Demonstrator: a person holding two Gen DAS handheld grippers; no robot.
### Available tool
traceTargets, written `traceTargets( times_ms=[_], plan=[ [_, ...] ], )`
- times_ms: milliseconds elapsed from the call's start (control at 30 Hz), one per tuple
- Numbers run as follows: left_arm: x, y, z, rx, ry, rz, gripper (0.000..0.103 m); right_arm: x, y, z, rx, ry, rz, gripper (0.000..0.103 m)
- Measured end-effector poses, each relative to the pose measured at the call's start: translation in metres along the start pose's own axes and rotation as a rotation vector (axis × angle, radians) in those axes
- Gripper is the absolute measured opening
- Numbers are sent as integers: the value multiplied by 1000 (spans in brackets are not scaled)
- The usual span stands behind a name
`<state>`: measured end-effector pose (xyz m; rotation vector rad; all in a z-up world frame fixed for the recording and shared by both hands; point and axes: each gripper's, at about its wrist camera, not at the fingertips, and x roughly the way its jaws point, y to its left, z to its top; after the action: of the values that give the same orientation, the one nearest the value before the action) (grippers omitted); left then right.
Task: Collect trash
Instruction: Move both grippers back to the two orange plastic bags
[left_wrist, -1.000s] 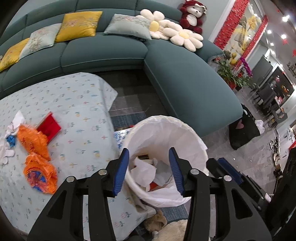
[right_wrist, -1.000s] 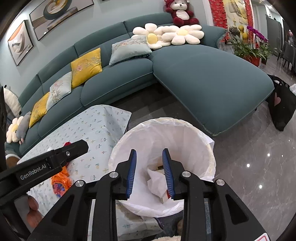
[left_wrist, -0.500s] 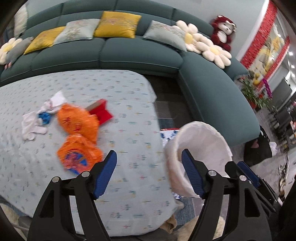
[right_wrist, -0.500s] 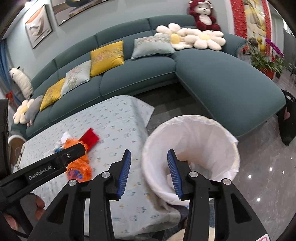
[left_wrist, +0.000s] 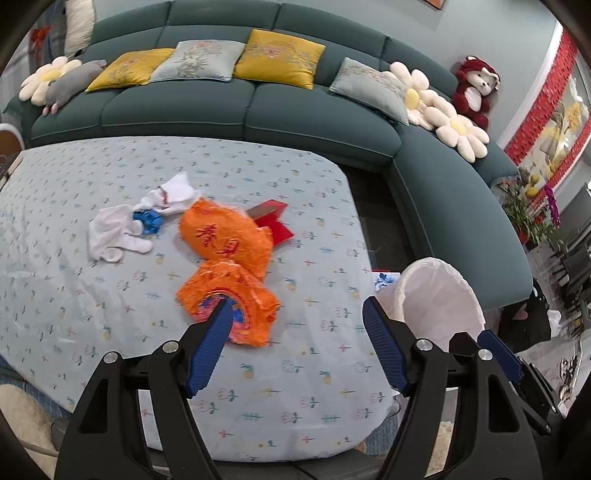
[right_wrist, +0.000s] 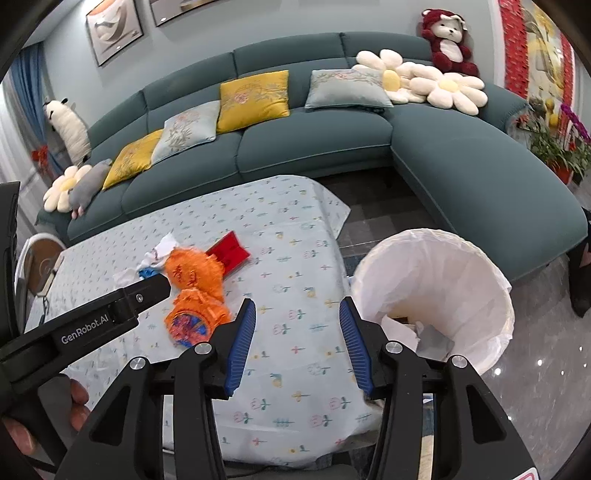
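Note:
Trash lies on the table (left_wrist: 110, 295): two orange crumpled bags (left_wrist: 229, 295) (left_wrist: 225, 236), a red packet (left_wrist: 275, 221), white tissues (left_wrist: 122, 229) and a blue scrap (left_wrist: 147, 219). The nearer orange bag also shows in the right wrist view (right_wrist: 195, 317). A bin with a white liner (right_wrist: 439, 295) stands off the table's right end, with paper inside; it also shows in the left wrist view (left_wrist: 439, 295). My left gripper (left_wrist: 299, 314) is open and empty above the table, its left finger over the nearer orange bag. My right gripper (right_wrist: 297, 314) is open and empty over the table edge beside the bin.
A teal sectional sofa (left_wrist: 258, 110) with yellow and grey cushions wraps behind and right of the table. Flower pillows (right_wrist: 417, 85) and a red plush bear (right_wrist: 447, 40) sit on it. Potted plants (right_wrist: 554, 147) stand far right. The floor is glossy grey tile.
Both grippers swung left from above the bin to over the table and opened wider. The orange bags now sit close in front of my left gripper.

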<state>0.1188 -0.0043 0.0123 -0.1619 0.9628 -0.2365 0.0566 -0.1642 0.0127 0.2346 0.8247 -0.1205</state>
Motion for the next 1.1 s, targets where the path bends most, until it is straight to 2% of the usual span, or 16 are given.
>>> traceTargets(
  times_ms=[467,767,1100],
  plan=[
    [13,56,-19,-76,40,61,80,20,36,-15,-68,49,10,51],
    [53,90,-29,-138,124,115,82,55,47,-20,-79,108,15,52],
    [107,104,-22,-157,201,159,84,97,58,-14,-87,161,24,52]
  ],
)
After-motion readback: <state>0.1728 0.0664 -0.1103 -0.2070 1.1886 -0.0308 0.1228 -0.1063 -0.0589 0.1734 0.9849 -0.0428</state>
